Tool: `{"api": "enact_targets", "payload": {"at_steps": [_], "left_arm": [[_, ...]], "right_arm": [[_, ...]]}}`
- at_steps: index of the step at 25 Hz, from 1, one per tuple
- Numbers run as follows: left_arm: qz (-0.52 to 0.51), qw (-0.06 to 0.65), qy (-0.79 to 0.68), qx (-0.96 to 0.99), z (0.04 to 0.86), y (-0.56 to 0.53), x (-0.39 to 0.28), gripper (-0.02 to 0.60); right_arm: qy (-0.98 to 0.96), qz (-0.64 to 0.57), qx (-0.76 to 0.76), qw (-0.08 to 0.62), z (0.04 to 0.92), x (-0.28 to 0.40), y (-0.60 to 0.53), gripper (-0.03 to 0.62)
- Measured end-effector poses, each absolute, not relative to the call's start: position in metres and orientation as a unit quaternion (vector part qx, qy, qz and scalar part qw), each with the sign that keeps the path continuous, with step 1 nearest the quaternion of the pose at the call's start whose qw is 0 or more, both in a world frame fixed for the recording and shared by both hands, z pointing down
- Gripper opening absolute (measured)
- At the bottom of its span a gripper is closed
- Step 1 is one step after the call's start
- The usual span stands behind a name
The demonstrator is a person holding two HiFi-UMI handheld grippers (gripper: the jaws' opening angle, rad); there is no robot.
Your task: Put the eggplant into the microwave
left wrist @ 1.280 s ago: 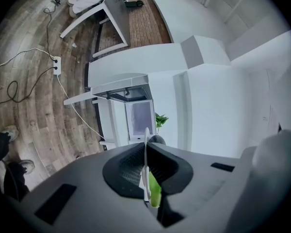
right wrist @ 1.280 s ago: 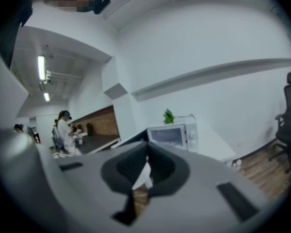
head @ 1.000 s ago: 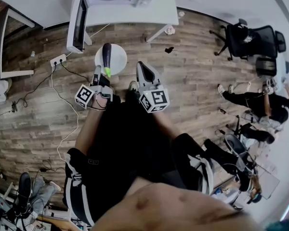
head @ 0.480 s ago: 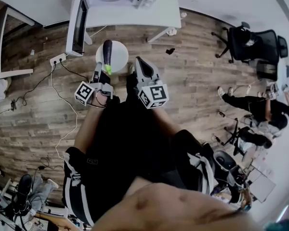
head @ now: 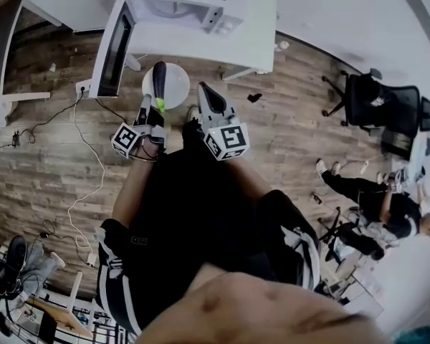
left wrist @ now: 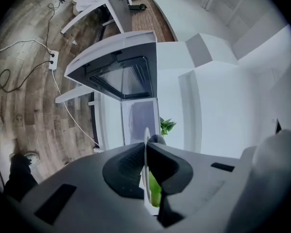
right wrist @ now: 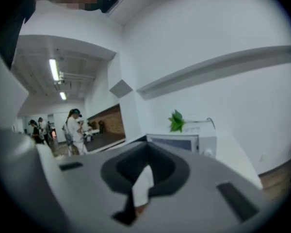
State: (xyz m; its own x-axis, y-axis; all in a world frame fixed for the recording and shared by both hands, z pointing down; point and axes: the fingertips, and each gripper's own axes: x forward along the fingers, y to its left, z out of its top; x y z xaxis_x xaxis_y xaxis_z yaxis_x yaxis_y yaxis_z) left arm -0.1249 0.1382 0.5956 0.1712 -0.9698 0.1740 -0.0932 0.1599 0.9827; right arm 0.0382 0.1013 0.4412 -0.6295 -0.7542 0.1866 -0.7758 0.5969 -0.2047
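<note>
A dark eggplant (head: 158,79) with a green stem end (left wrist: 155,192) lies on a small white plate (head: 173,84). My left gripper (head: 155,110) is shut on the plate's near rim (left wrist: 145,178) and holds it level above the wooden floor. The white microwave (head: 178,7) stands on a white table (head: 251,13) just ahead, its door (head: 113,47) swung open to the left. The open cavity (left wrist: 139,121) lies straight beyond the left jaws. My right gripper (head: 203,90) hangs just right of the plate, jaws closed, gripping nothing I can make out (right wrist: 145,171).
A green plant (right wrist: 176,121) sits on top of the microwave (right wrist: 177,142). A white cable and power strip (head: 82,88) lie on the floor at left. Office chairs (head: 380,106) and seated people (head: 373,199) are at the right; more people stand far off (right wrist: 72,127).
The table and microwave have drawn closer and shifted in the head view as the person steps forward. Both grippers keep their pose, the plate still gripped.
</note>
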Motion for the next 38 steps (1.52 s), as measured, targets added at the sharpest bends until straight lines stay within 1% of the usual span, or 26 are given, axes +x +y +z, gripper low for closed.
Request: {"api": "enact_targets", "payload": {"at_steps": [14,27,38], "left_arm": [[-0.411,0.538,-0.545,0.494,0.613,0.045,-0.107,0.039],[-0.396,0.554,-0.535,0.5,0.626,-0.008,-0.128,0.038],[-0.384,0.547,-0.547,0.504,0.645,-0.047,-0.153,0.038]], "right_arm": [[-0.916,0.132,0.375,0.045,0.448,0.066,0.004,0.032],[-0.908,0.136,0.394,0.044,0.456,0.032,-0.029,0.032],[-0.912,0.131,0.385,0.047,0.458,0.01,-0.046,0.032]]}}
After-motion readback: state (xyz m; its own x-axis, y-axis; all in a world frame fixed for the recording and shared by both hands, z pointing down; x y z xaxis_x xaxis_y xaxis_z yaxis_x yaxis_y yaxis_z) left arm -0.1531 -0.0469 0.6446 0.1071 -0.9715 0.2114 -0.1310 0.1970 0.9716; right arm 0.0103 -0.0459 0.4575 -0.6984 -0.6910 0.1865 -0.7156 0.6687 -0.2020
